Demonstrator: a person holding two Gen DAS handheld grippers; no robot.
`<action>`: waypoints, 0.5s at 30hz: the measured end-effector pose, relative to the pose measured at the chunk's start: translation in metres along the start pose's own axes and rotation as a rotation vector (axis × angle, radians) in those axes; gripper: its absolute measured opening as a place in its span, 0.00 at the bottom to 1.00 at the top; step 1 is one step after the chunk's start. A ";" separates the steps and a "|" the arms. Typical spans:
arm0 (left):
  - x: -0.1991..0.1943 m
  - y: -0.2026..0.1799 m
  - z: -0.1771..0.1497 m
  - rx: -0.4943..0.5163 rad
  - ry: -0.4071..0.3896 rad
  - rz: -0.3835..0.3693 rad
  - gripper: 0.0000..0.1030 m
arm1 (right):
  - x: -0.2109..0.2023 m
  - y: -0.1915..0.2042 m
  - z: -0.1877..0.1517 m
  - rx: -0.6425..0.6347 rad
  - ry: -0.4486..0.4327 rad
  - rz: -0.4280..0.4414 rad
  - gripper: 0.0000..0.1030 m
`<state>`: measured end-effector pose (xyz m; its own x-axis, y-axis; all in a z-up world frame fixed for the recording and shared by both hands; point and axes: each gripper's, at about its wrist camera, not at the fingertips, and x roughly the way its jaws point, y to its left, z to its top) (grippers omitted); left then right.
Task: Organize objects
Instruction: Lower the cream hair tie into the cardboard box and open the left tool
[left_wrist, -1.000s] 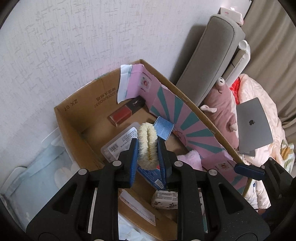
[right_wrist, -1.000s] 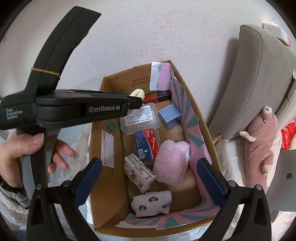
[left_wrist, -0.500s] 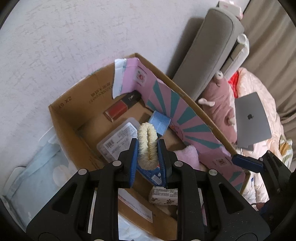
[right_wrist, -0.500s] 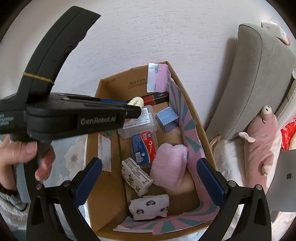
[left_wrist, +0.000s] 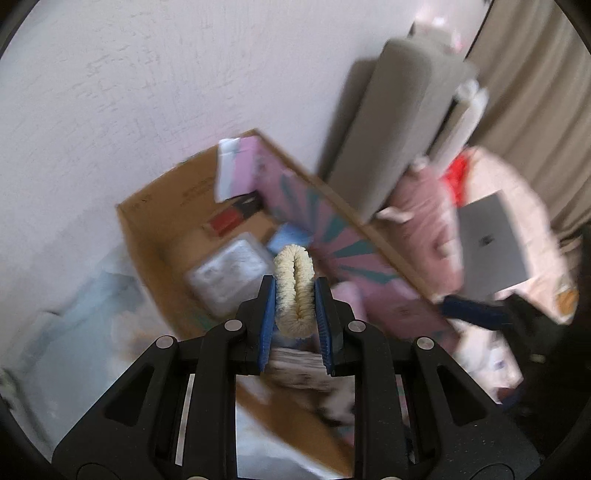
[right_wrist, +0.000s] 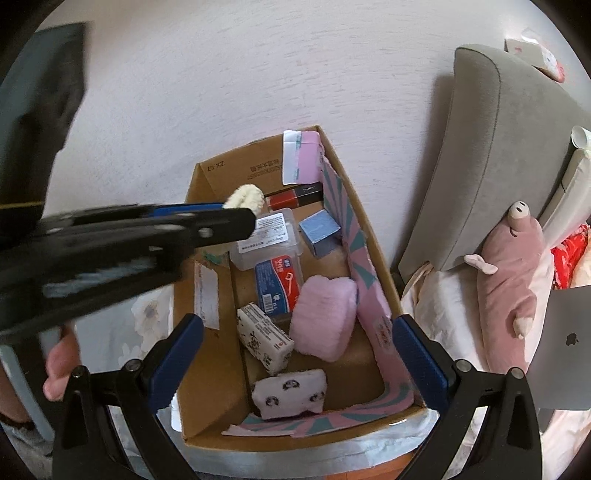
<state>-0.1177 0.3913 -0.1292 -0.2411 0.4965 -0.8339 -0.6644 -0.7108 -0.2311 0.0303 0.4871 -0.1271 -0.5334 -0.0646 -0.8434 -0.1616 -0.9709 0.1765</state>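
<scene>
My left gripper (left_wrist: 294, 291) is shut on a cream fluffy scrunchie (left_wrist: 294, 288) and holds it above the open cardboard box (left_wrist: 147, 236). The same scrunchie (right_wrist: 244, 196) shows in the right wrist view, over the box's far left corner. My right gripper (right_wrist: 295, 354) is open and empty, above the near end of the box (right_wrist: 207, 417). In the box lie a clear plastic case (right_wrist: 271, 240), a blue floss pack (right_wrist: 277, 284), a blue cube box (right_wrist: 319, 232), a pink fluffy piece (right_wrist: 325, 317) and two patterned tissue packs (right_wrist: 264, 338).
A red and black tube (right_wrist: 295, 197) lies at the box's far end. A grey cushion (right_wrist: 491, 155), a pink plush pig (right_wrist: 511, 280) and a laptop (right_wrist: 569, 347) are to the right. A white wall is behind the box.
My left gripper has lifted away from the box with the scrunchie, and its view is now blurred. The right gripper has stayed open and barely moved.
</scene>
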 end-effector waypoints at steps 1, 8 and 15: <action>-0.005 0.000 -0.003 -0.023 -0.015 -0.032 0.18 | 0.001 -0.002 -0.001 0.005 0.001 -0.002 0.99; 0.002 -0.007 -0.017 0.004 0.005 0.156 0.18 | 0.009 -0.009 -0.009 0.110 0.009 0.003 0.99; -0.016 -0.005 -0.034 -0.001 -0.060 0.059 0.18 | 0.015 -0.010 -0.015 0.155 0.018 -0.012 0.99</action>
<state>-0.0867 0.3697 -0.1319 -0.3218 0.4831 -0.8143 -0.6473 -0.7399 -0.1832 0.0361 0.4922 -0.1488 -0.5156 -0.0585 -0.8548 -0.2950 -0.9245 0.2412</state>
